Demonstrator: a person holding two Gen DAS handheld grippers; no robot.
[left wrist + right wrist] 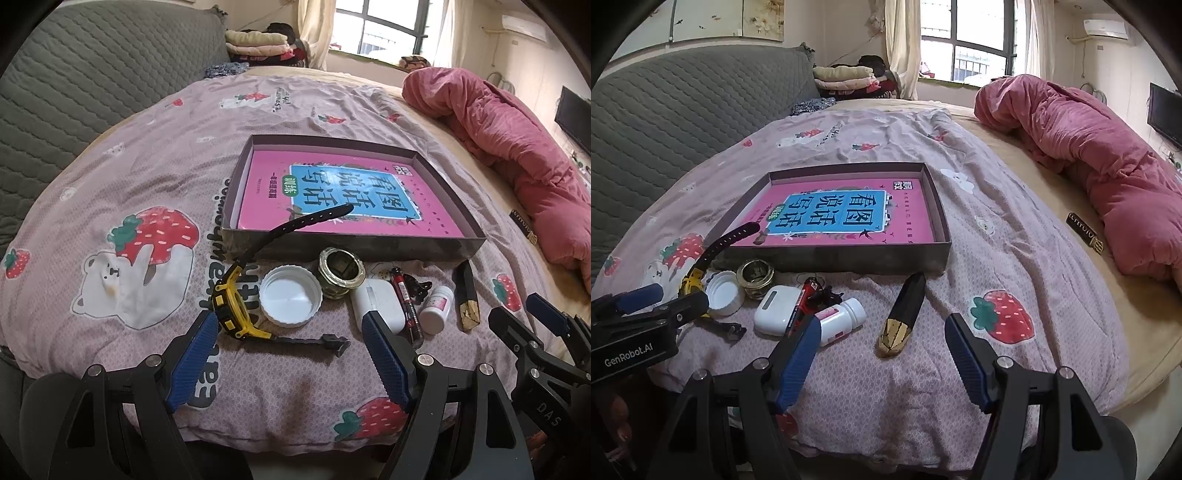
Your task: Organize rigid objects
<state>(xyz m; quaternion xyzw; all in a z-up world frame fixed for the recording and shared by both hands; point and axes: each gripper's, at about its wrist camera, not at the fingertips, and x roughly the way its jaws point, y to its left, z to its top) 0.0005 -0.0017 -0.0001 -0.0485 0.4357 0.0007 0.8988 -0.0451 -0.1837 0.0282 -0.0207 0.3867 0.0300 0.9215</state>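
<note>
A shallow box [369, 246] [849, 258] with a pink book inside lies on the bed. In front of it a row of small items: a yellow-black watch [232, 302] [692, 278], a white lid [290, 300] [724, 293], a brass ring holder [341, 271] [755, 275], a white earbud case [376, 304] [775, 310], a red pen [406, 306], a white pill bottle [437, 308] [842, 319], a black-gold case [467, 295] [903, 317]. My left gripper [290, 334] hangs open near the watch and lid. My right gripper [881, 332] stands open around the black-gold case.
A pink quilt [1089, 155] is bunched along the right side of the bed. A grey padded headboard [74, 81] rises at left. Folded clothes [846, 79] are stacked at the far end by the window. The strawberry-print sheet [1015, 240] spreads around the box.
</note>
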